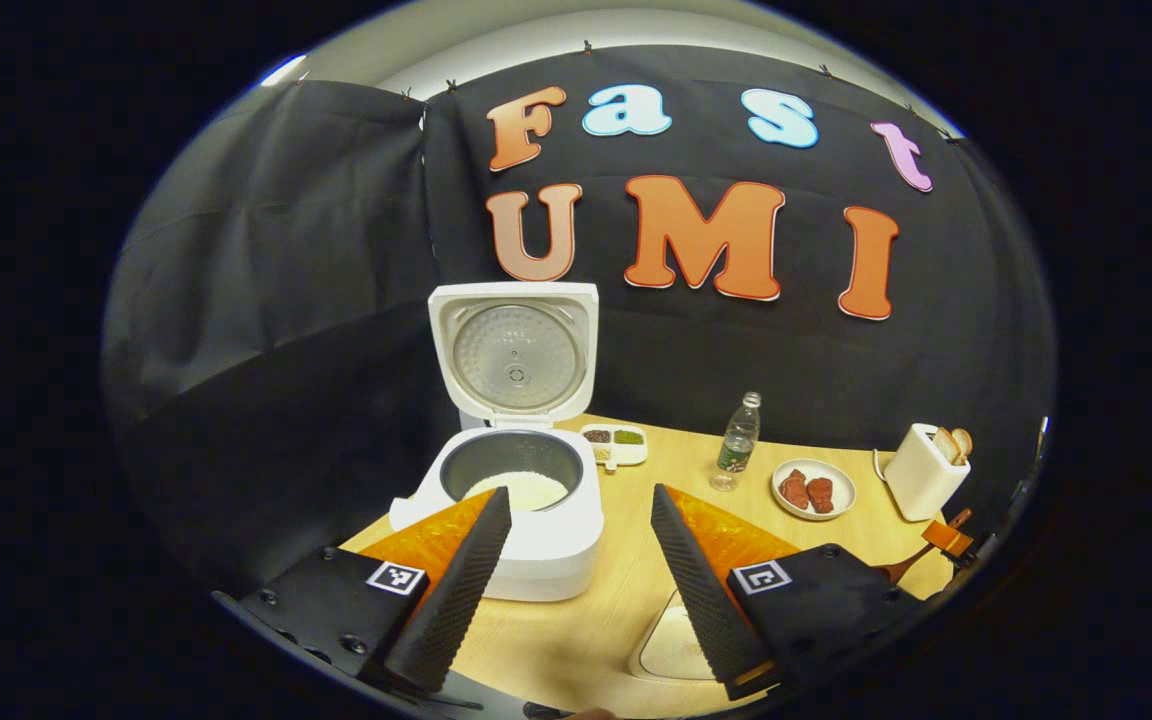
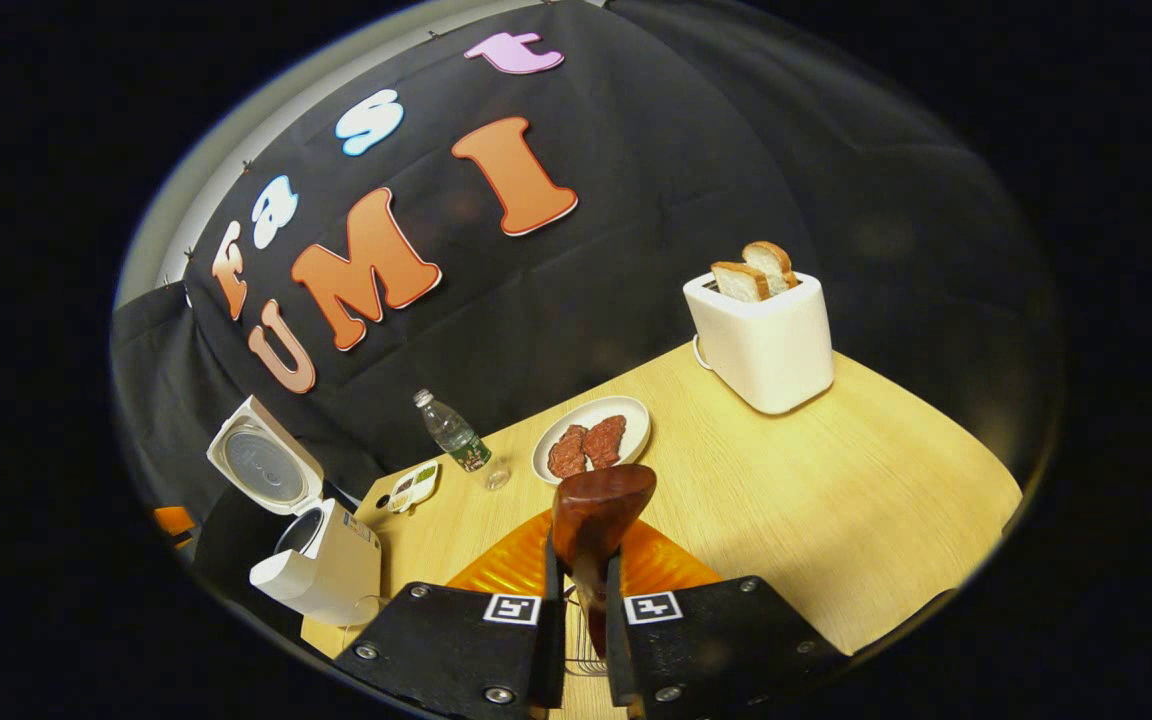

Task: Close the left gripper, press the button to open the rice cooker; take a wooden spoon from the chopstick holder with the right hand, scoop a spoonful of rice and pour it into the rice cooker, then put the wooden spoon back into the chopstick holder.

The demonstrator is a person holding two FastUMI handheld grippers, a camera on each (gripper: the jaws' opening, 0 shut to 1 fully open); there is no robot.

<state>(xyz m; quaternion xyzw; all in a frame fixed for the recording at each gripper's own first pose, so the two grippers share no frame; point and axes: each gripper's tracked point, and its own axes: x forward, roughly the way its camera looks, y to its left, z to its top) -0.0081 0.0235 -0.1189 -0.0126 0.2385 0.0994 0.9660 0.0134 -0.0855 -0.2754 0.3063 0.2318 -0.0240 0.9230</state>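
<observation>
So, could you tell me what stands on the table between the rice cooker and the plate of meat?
In the left gripper view, a small divided dish and a water bottle stand between the rice cooker and the plate of meat.

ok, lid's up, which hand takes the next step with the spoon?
Right. Its tool is shut on the spoon, seemingly near the holder. The left tool is open and empty, facing the cooker, which already holds rice.
</observation>
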